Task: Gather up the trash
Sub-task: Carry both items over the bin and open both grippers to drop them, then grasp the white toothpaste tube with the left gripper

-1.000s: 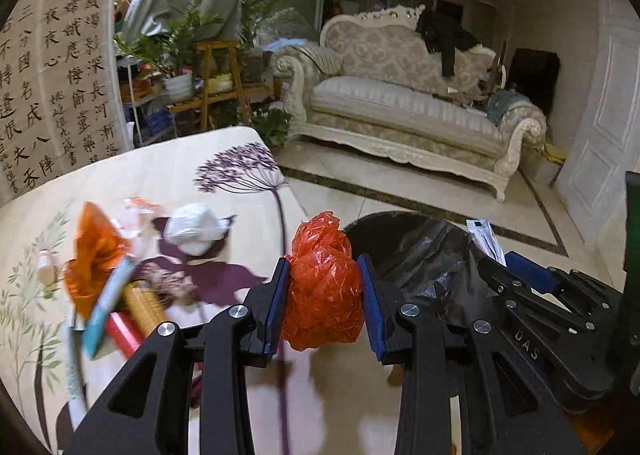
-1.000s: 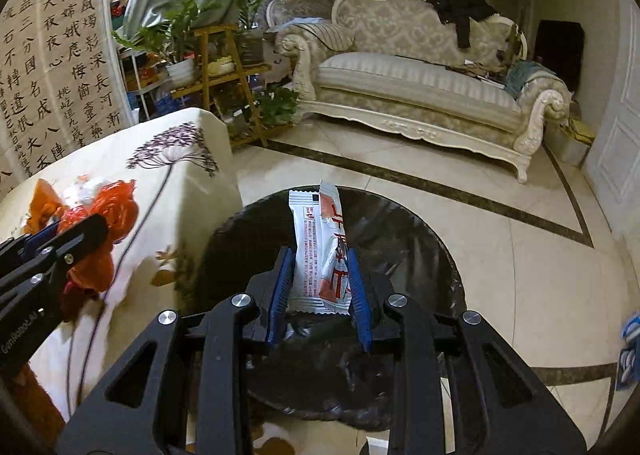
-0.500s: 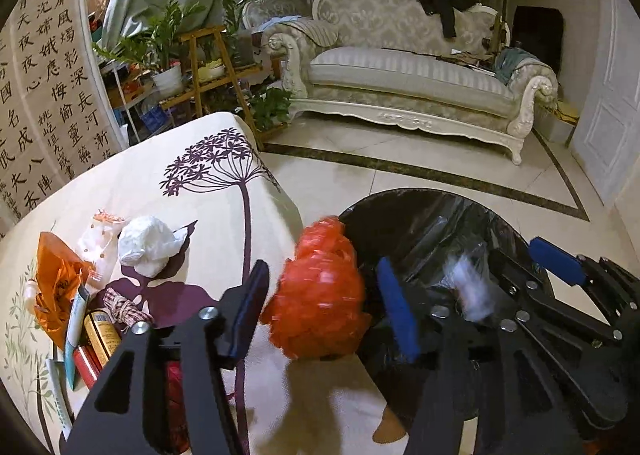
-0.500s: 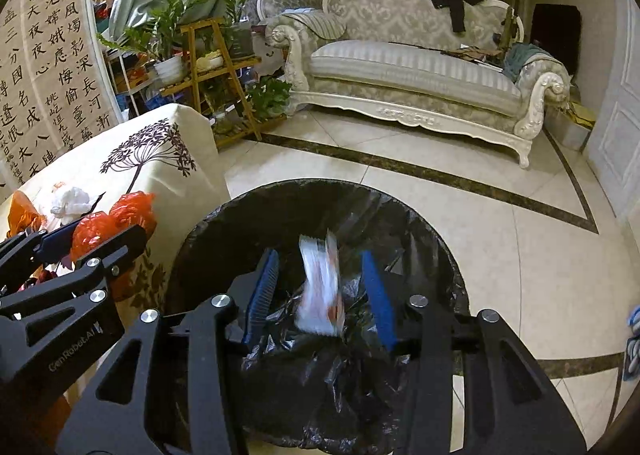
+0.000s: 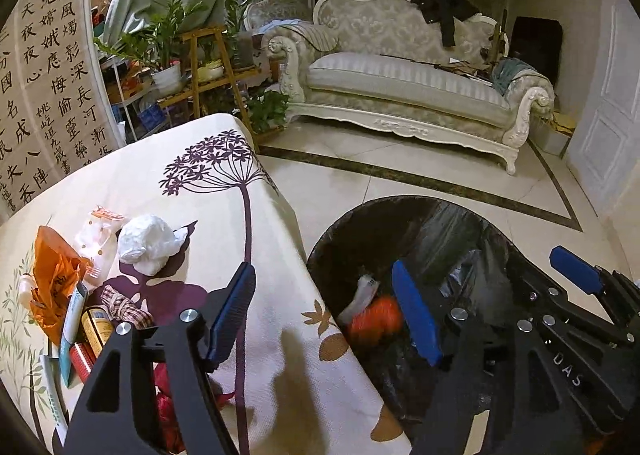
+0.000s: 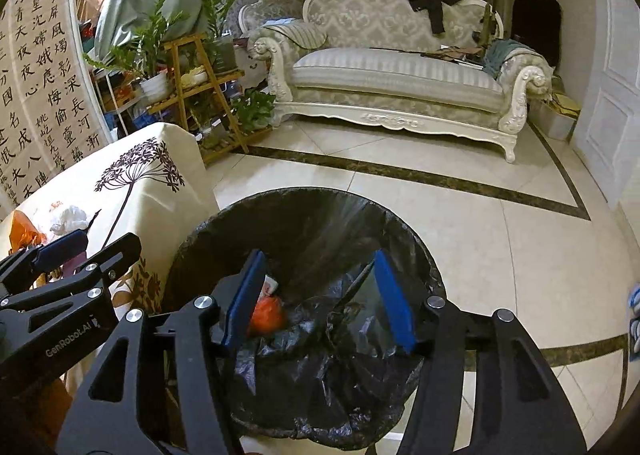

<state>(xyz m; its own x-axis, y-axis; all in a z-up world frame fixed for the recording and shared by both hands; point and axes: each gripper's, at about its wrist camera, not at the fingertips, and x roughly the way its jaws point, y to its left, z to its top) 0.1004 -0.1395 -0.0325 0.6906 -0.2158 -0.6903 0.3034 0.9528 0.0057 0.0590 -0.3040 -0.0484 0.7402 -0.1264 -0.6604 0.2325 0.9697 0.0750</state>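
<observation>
Right wrist | both fingers opening, empty | red bag below in bin

black bin liner; orange, perhaps plastic, wad; cream floral tablecloth

Your left wrist camera looks forward and down along its jaws from just above the near corner of the desk covered in a cream cloth with a purple flower print. It faces the far ornate white sofa.

Your right wrist camera sits further right, directly over the round bin lined with a black plastic bag, close to its rim, facing the same way.

Both views share the bin, the desk's corner, the sofa, the tiled floor and each other's gripper at the frame edge.
</observation>
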